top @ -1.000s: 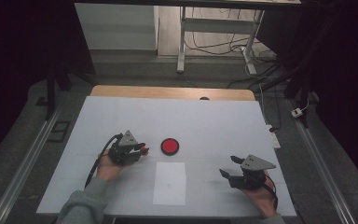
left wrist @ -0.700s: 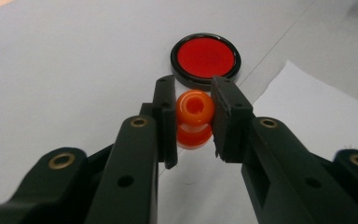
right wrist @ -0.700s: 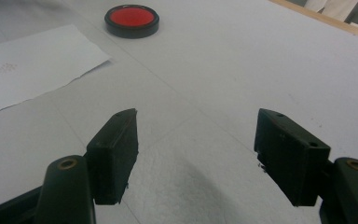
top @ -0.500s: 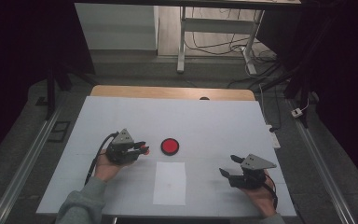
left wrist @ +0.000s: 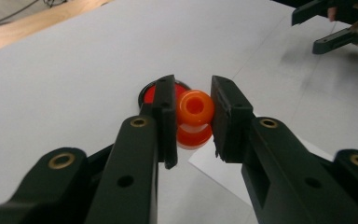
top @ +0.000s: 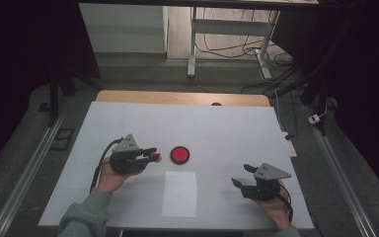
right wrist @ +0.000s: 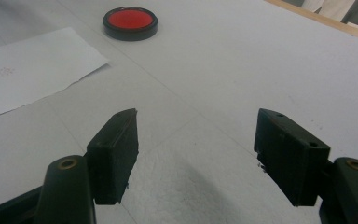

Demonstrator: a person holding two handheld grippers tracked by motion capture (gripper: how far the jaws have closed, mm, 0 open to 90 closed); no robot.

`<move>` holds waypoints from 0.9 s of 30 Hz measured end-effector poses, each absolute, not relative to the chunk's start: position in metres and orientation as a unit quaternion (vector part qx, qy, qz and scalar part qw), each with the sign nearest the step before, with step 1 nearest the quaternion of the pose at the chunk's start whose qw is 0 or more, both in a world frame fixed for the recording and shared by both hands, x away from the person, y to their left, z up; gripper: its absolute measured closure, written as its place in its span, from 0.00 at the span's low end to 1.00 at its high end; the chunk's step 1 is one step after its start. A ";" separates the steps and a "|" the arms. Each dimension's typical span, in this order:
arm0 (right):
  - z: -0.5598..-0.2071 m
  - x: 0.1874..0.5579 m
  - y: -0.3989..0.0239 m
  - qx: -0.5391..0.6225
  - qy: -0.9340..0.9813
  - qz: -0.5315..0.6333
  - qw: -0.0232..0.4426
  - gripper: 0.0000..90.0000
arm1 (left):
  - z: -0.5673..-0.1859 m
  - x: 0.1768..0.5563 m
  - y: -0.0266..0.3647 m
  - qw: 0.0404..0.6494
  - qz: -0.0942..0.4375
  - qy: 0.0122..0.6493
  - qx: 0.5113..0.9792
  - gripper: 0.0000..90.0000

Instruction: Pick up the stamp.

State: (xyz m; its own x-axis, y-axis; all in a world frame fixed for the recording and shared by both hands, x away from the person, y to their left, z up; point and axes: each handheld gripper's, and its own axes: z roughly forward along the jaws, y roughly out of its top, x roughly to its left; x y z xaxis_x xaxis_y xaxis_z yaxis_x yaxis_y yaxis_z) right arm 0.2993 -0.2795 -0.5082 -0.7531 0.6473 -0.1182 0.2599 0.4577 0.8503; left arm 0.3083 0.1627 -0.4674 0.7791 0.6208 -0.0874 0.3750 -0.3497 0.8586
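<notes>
Taking the sheet of white paper (top: 179,193) as the landmark, nearest the person on the pale table (top: 217,128): the right gripper (top: 244,176) sits to the paper's right, held by a hand whose wrist is cut off by the bottom edge of the high view. Its jaws stand wide apart with nothing between them; in the right gripper view only bare tabletop lies in the gap.

To the paper's left and a little beyond its far corner, the left gripper (top: 153,154) is clenched on an orange stamp (left wrist: 195,111), a small rounded piece with a hole in its top. Both pads press its sides. Its lower part is partly hidden between the jaws, and whether it touches the table cannot be told from the left gripper view. In the high view it is only a small orange dot at the jaw tips.

Just beyond the paper's far edge lies a round red ink pad (top: 179,154) in a black rim, close to the stamp but apart from it. In the left gripper view the jaws and stamp cover most of it.
</notes>
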 end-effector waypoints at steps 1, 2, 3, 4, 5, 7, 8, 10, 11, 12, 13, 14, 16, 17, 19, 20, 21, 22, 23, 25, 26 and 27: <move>-0.508 0.299 -0.280 0.275 0.825 0.442 0.219 0.34 | -0.466 0.307 0.162 0.482 0.130 0.303 0.812 0.81; -0.508 0.299 -0.279 0.276 0.827 0.436 0.222 0.34 | -0.464 0.305 0.161 0.483 0.131 0.300 0.812 0.81; -0.508 0.298 -0.279 0.274 0.828 0.436 0.220 0.34 | -0.462 0.304 0.159 0.485 0.130 0.298 0.812 0.81; -0.508 0.298 -0.279 0.272 0.828 0.439 0.220 0.34 | -0.461 0.302 0.158 0.486 0.130 0.295 0.812 0.81; -0.507 0.297 -0.280 0.271 0.827 0.440 0.221 0.34 | -0.459 0.301 0.157 0.487 0.130 0.292 0.813 0.81; -0.507 0.296 -0.280 0.272 0.827 0.438 0.223 0.34 | -0.457 0.299 0.154 0.491 0.127 0.287 0.813 0.81; -0.507 0.296 -0.280 0.272 0.826 0.441 0.222 0.34 | -0.456 0.298 0.153 0.495 0.125 0.285 0.812 0.81; -0.507 0.296 -0.281 0.271 0.824 0.444 0.222 0.34 | -0.454 0.296 0.150 0.497 0.123 0.279 0.812 0.81; -0.506 0.295 -0.281 0.272 0.824 0.446 0.223 0.34 | -0.453 0.295 0.148 0.497 0.122 0.277 0.813 0.81; -0.506 0.295 -0.282 0.272 0.824 0.443 0.224 0.34 | -0.453 0.295 0.147 0.498 0.120 0.275 0.813 0.81; -0.506 0.295 -0.282 0.272 0.824 0.444 0.224 0.34 | -0.453 0.294 0.146 0.500 0.117 0.273 0.814 0.81; -0.506 0.295 -0.282 0.272 0.824 0.444 0.224 0.34 | -0.453 0.293 0.144 0.501 0.114 0.272 0.814 0.81; -0.506 0.296 -0.281 0.271 0.824 0.446 0.223 0.34 | -0.453 0.292 0.142 0.501 0.109 0.268 0.816 0.81; -0.506 0.296 -0.281 0.271 0.826 0.442 0.224 0.34 | -0.453 0.291 0.140 0.501 0.107 0.266 0.816 0.81; -0.506 0.296 -0.280 0.271 0.827 0.438 0.225 0.34 | -0.454 0.290 0.137 0.501 0.103 0.263 0.818 0.81; -0.506 0.296 -0.279 0.271 0.827 0.438 0.225 0.34 | -0.455 0.290 0.135 0.501 0.100 0.261 0.819 0.81; -0.507 0.296 -0.279 0.271 0.827 0.438 0.225 0.34 | -0.455 0.290 0.133 0.501 0.098 0.260 0.820 0.81; -0.507 0.295 -0.279 0.271 0.827 0.438 0.225 0.34 | -0.456 0.290 0.132 0.500 0.097 0.258 0.821 0.81; -0.507 0.295 -0.279 0.271 0.827 0.438 0.225 0.34 | -0.456 0.289 0.130 0.498 0.096 0.255 0.823 0.81; -0.507 0.295 -0.279 0.270 0.827 0.441 0.222 0.34 | -0.457 0.289 0.127 0.497 0.092 0.253 0.825 0.81; -0.507 0.295 -0.279 0.271 0.827 0.438 0.225 0.34 | -0.458 0.288 0.126 0.497 0.090 0.251 0.826 0.81; -0.507 0.296 -0.279 0.269 0.827 0.441 0.222 0.34 | -0.458 0.288 0.125 0.497 0.087 0.251 0.826 0.81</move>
